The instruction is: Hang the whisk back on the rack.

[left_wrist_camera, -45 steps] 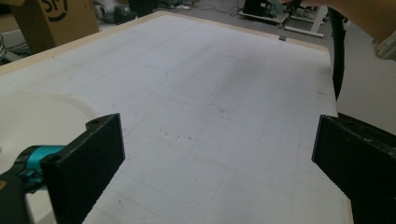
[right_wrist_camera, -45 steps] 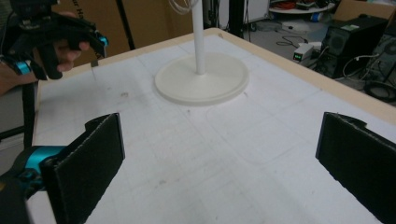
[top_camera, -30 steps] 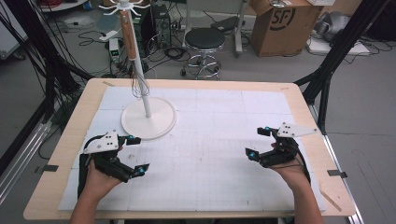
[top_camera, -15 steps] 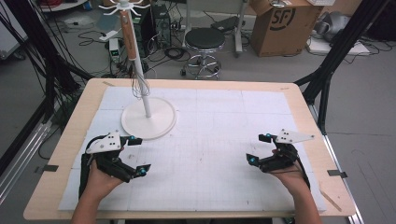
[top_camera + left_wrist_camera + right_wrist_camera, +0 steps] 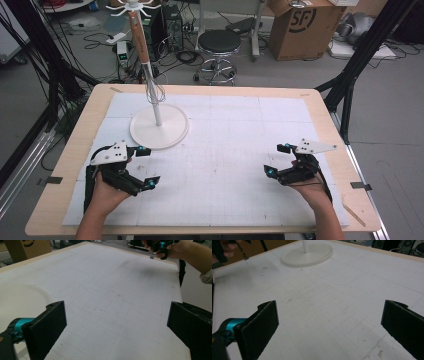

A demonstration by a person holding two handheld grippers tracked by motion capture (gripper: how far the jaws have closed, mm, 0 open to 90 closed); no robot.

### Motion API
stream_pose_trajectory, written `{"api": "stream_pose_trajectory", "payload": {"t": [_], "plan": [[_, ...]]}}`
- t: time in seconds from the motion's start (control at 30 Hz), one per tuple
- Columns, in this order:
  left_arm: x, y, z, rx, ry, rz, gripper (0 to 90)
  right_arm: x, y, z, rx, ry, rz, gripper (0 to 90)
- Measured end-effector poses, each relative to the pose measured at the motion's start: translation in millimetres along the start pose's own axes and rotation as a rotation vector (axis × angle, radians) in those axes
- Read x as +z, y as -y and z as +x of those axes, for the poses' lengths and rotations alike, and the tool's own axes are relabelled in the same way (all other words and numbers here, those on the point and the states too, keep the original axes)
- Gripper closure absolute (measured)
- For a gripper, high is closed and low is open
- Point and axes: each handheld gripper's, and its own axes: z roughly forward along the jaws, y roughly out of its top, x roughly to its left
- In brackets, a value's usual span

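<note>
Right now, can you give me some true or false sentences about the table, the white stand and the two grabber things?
1. Both grippers have their fingers spread wide apart. True: the left gripper and the right gripper are both open and hold nothing.
2. The stand is nearer the right gripper. False: its round base sits on the left part of the table, close to the left gripper.
3. A wire whisk hangs on the stand's pole. True.
4. The left gripper is squeezing the whisk. False: the whisk is on the stand, away from both grippers.
5. A white mat with faint grid lines covers most of the table. True.
</note>
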Motion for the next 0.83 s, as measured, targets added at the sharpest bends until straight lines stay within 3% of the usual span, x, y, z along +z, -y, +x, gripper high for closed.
{"api": "stream_pose_trajectory", "payload": {"t": [0.83], "plan": [[-0.2, 0.4, 1.2, -0.005, -0.009, -0.003, 3.1, 0.6, 1.5, 1.3, -0.007, -0.005, 0.015, 0.6]]}}
